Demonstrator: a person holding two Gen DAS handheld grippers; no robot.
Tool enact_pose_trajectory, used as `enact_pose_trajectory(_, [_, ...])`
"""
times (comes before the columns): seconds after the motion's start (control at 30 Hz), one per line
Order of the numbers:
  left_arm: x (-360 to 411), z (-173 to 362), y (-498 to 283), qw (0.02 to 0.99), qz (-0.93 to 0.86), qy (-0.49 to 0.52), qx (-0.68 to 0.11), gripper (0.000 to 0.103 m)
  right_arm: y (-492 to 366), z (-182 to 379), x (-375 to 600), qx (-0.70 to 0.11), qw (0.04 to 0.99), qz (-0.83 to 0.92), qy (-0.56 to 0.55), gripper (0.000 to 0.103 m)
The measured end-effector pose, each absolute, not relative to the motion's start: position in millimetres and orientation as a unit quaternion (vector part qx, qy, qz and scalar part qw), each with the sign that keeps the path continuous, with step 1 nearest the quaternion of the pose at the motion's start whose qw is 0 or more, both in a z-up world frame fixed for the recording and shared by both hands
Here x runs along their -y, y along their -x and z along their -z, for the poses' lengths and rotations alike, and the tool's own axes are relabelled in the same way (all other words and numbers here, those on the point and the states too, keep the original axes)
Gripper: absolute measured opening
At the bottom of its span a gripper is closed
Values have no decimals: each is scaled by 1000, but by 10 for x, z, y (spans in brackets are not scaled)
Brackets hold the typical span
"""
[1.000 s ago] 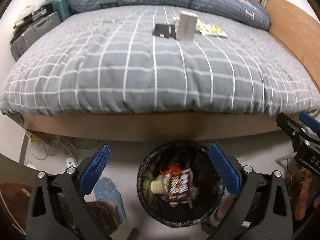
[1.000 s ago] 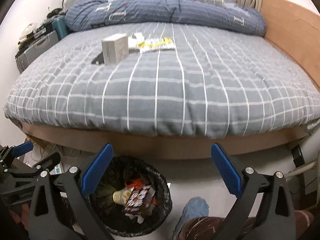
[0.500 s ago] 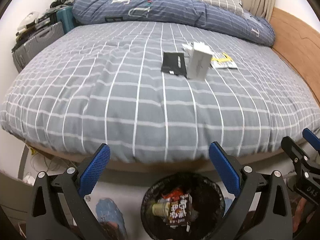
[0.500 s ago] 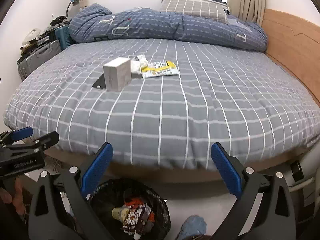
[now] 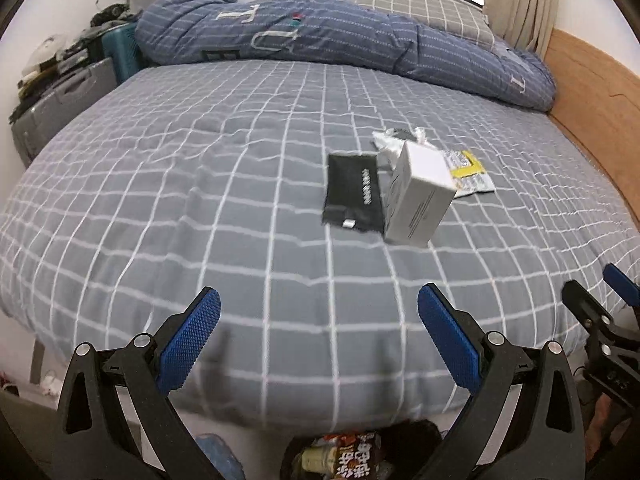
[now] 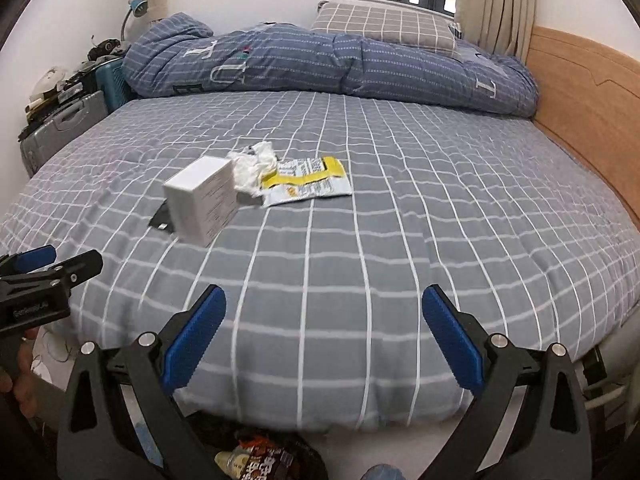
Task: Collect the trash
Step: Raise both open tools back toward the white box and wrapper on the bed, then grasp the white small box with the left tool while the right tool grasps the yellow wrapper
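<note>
On the grey checked bed lie a white box, a flat black pouch, a crumpled white tissue and a yellow-and-white wrapper. My left gripper is open and empty above the bed's near edge. My right gripper is also open and empty, well short of the trash. A black bin with wrappers and a bottle inside sits on the floor below both grippers.
A rolled blue duvet and a checked pillow lie at the bed's far end. A wooden headboard runs along the right. Suitcases stand left of the bed. A person's hand holds the left gripper.
Both views have risen from the bin and the bed's side up over the mattress. The trash on the bed looks larger and nearer; the bin has dropped to the bottom edge.
</note>
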State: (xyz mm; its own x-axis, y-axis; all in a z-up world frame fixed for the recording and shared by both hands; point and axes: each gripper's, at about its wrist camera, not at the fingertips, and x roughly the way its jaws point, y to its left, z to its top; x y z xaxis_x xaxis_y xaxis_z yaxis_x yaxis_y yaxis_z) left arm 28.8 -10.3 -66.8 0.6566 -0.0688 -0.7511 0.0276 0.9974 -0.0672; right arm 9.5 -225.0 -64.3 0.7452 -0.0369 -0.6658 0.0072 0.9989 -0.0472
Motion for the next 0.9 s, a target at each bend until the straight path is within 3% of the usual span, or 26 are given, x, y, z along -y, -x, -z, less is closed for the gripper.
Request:
enact_pose_trajectory(0.53, [669,751,-1008,911,71,6,-407,94,-1136,762,2600,-375,926,38,30,95])
enact_pose_trajectory(0.73, [821,848,-1240,904,83,-5,-420,75,-1328,806,2642,-380,924,40,27,95])
enact_pose_trajectory(0.9, [918,906,-1365,896,98,-12,-434,40,-1463,809,2631,-380,924,38,26,94])
